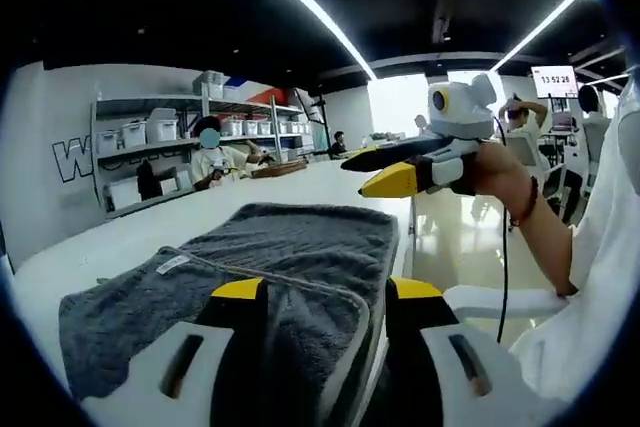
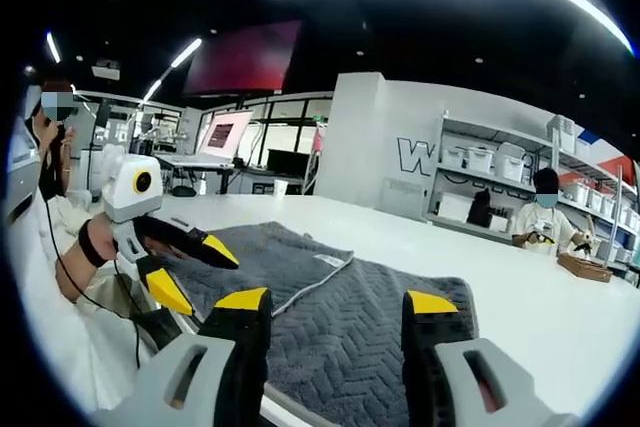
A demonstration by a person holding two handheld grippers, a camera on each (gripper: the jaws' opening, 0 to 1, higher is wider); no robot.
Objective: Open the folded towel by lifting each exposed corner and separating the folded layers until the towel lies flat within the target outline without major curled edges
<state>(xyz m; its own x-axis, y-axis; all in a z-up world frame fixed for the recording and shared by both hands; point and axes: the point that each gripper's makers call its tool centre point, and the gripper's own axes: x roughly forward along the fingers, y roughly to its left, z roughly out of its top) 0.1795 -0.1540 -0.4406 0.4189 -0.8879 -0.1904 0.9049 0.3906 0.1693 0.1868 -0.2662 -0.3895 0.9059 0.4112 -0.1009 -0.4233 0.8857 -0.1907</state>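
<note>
A dark grey towel (image 1: 290,237) lies partly folded on the white table (image 1: 120,242), with a hemmed upper layer and a small white label (image 1: 172,264). My left gripper (image 1: 328,292) hovers open just over the towel's near edge, at the table's rim. The right gripper (image 1: 400,175), held by a hand, comes in from the right above the towel's far corner, jaws apart. In the right gripper view, my right gripper (image 2: 338,302) is open above the towel (image 2: 370,277). The left gripper (image 2: 192,269) is open at the towel's left edge, near the label (image 2: 330,260).
Shelves with white bins (image 1: 150,132) stand along the wall, and a person sits at the table's far end (image 1: 212,159). The table edge runs beside the towel, with a white chair (image 1: 485,299) below it. Desks and monitors (image 2: 225,132) fill the room behind.
</note>
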